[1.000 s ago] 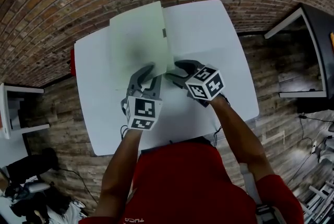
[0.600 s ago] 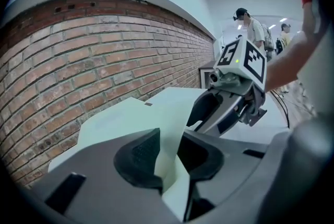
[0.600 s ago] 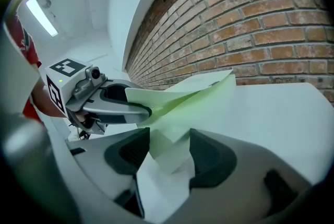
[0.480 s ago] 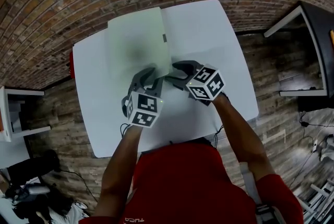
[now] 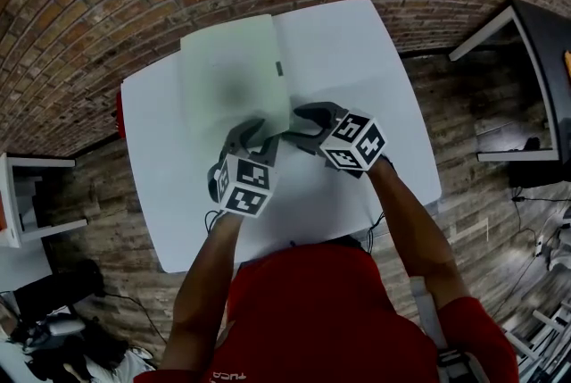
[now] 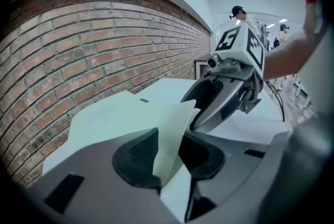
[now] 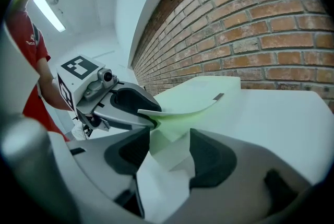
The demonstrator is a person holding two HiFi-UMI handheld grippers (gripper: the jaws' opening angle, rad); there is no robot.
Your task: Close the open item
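Letting go looks like the step in hand: the left gripper (image 6: 169, 152) has its jaws opening, and the near corner of the pale green folder (image 5: 232, 73) stands between the pads, lifted off the layer beneath. The folder lies at the far left of the white table (image 5: 357, 60), its cover nearly down. The right gripper (image 7: 167, 152) hangs just beside that corner, jaws apart, gripping nothing. The bowed cover (thin, springy stuff, I judge) may lift again once freed. It could also drag if the pads brush it on withdrawal.
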